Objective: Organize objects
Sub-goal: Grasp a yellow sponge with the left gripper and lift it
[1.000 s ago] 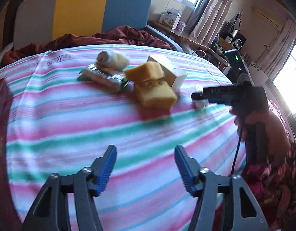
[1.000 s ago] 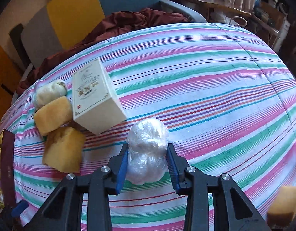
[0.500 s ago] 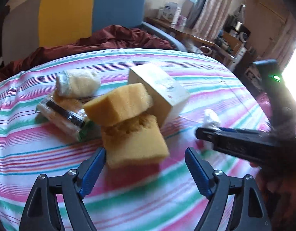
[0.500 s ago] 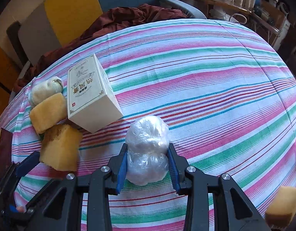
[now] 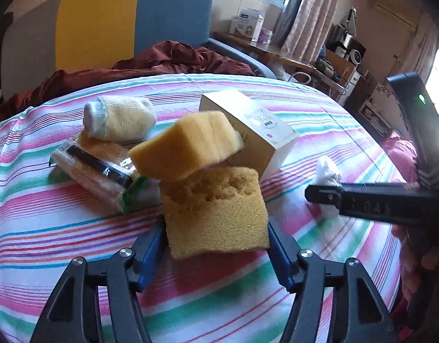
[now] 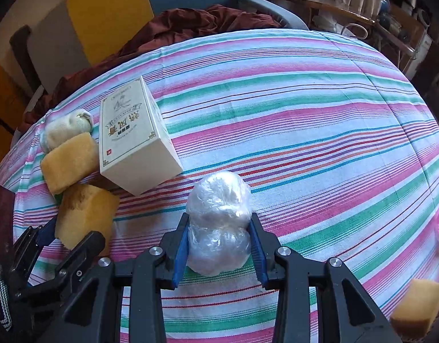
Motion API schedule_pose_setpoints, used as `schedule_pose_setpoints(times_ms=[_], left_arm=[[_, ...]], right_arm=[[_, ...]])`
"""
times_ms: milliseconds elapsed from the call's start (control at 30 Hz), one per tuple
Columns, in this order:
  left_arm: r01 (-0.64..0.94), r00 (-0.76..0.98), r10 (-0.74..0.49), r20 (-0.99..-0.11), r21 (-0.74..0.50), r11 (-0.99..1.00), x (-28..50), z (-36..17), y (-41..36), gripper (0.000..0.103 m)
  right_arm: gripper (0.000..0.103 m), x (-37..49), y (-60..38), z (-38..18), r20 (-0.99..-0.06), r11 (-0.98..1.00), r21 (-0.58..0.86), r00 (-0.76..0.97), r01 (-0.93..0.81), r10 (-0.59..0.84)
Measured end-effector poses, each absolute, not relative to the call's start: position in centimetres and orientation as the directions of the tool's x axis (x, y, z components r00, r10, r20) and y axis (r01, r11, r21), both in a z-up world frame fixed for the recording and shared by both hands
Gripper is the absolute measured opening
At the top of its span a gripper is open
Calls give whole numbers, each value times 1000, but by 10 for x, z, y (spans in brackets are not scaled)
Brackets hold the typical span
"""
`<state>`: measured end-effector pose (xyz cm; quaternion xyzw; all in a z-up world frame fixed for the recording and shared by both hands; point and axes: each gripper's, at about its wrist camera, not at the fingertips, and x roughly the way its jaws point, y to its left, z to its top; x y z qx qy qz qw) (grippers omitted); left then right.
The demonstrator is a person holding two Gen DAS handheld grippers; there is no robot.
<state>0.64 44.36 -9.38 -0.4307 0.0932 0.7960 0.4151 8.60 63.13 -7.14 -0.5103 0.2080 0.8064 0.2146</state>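
Having advanced within the last second, the left hand-held gripper now straddles the lower sponge, jaws wide, ready to grasp, while the right hand-held gripper keeps clamping the plastic-wrapped bundle.

Pink, green, white and thin red-blue stripes run across the striped cotton bedsheet. Golden-yellow porous sponge block sits near, a paler yellow sponge wedge atop it. Cream cardboard box with gold trim and dark lettering behind. Far left, an off-white knitted roll with grey cuff. Glossy white plastic-wrapped bundle between blue-padded black claw fingers.
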Motion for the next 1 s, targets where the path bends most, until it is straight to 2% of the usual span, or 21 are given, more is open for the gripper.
schedule_pose_setpoints(times_ms=[200, 667, 1000], left_arm=[[-740, -287, 605, -743, -229, -633, 14, -92, 425, 60], [-691, -318, 615, -722, -268, -672, 27, -88, 367, 58], [-688, -341, 620, -707, -261, -677, 49, -79, 324, 58]], right_arm=[[38, 91, 630, -66, -905, -817, 124, -403, -563, 140], [38, 81, 617, -52, -859, -847, 142, -488, -513, 152], [37, 74, 588, -32, -773, -895, 218, -629, -389, 85]])
